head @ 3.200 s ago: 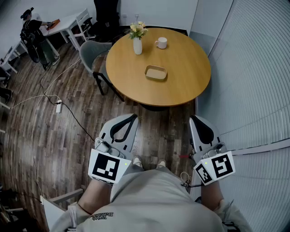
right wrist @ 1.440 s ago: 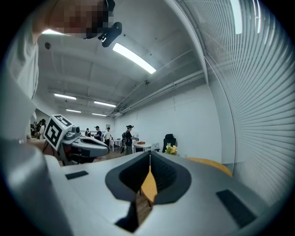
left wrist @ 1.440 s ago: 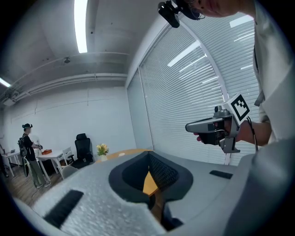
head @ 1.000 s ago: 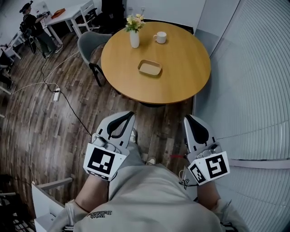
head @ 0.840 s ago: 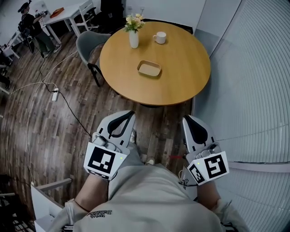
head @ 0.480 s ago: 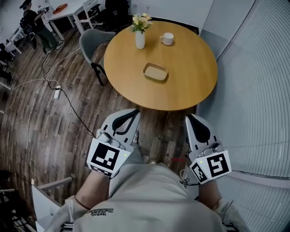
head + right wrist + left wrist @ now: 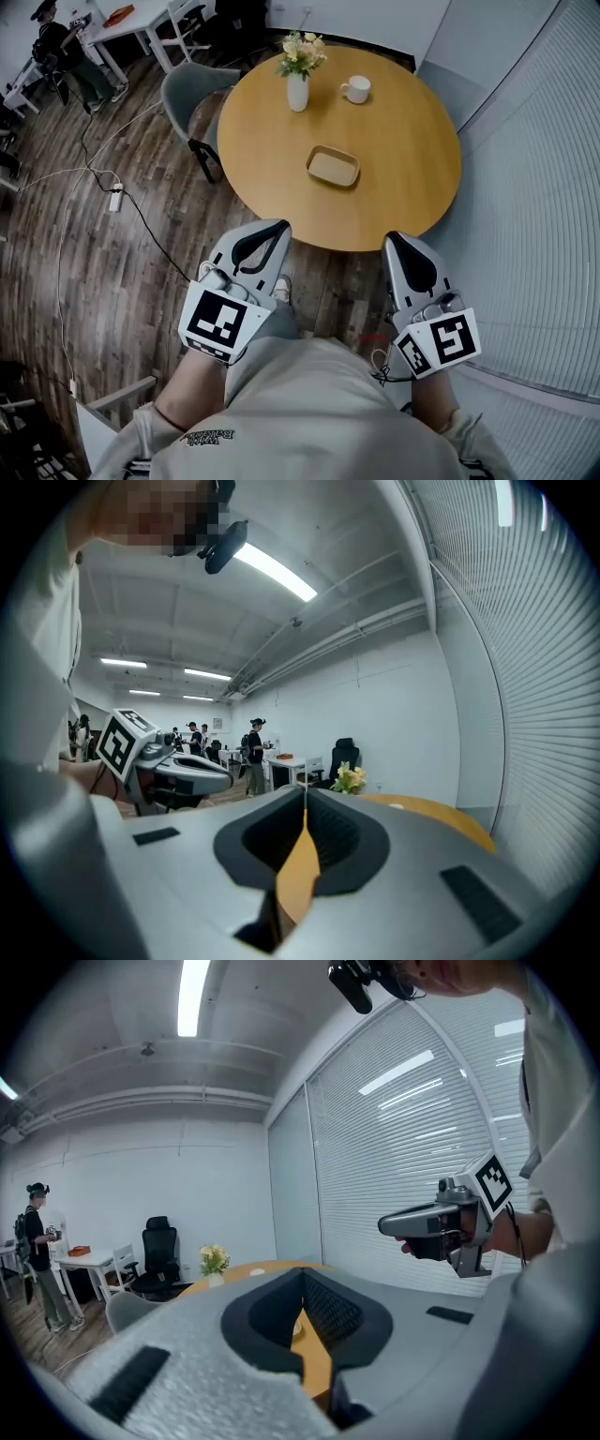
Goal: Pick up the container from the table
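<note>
A shallow tan container [image 7: 333,166] lies near the middle of the round wooden table [image 7: 412,169]. Both grippers hang level in front of my body, short of the table's near edge. My left gripper [image 7: 279,225] is shut with nothing in it, its tips just reaching the table rim in the head view. My right gripper [image 7: 394,238] is shut and empty too, at the rim's right side. In the left gripper view the jaws meet at a seam [image 7: 302,1269]; in the right gripper view they meet likewise [image 7: 305,789]. The table edge [image 7: 441,813] shows beyond them.
A white vase of flowers [image 7: 298,84] and a white mug [image 7: 356,90] stand at the table's far side. A grey chair [image 7: 187,98] is tucked at its left. Cables and a power strip [image 7: 116,200] lie on the wood floor. Blinds [image 7: 544,234] line the right. People stand far back.
I have stepped closer: the table has come nearer and shifted right in the head view, and the gripper tips now reach its near edge. Both grippers stay shut.
</note>
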The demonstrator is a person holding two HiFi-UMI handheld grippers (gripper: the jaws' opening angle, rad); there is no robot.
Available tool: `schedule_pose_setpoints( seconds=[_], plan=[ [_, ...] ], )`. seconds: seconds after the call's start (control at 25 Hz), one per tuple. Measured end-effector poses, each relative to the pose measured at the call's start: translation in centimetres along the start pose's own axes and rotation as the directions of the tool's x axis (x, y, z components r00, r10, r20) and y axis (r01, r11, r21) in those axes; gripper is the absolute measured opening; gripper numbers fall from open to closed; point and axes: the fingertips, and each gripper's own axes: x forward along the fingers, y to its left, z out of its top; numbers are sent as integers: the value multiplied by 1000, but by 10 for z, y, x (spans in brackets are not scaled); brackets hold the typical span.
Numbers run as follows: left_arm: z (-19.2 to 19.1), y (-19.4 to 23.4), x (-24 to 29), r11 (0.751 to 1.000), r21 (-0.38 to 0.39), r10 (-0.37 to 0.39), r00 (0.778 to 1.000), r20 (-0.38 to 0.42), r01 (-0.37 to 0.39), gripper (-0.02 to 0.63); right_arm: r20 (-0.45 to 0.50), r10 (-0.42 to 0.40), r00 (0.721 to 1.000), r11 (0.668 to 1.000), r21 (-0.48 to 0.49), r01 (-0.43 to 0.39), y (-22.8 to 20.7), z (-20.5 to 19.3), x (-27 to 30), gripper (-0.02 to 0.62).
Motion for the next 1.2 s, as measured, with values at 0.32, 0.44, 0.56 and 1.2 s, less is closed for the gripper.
schedule_pose_setpoints(
  seconds=[0.32,0.44,0.56,1.2],
  plan=[
    [-3,71,27,999,6,-36,999,-2,36,20,-19,-35,999,999,2,35,-1,11,73,34],
    [-4,97,39,999,13,-52,999,-1,52,20,-22,-50,998,999,0,50,-3,15,101,34],
    [-5,119,51,997,19,-77,997,-2,77,21,-23,-71,997,997,3,71,-5,18,127,34],
    [-15,159,86,987,24,-161,987,-9,161,20,-37,-155,987,988,-1,155,-22,26,171,34]
  ],
)
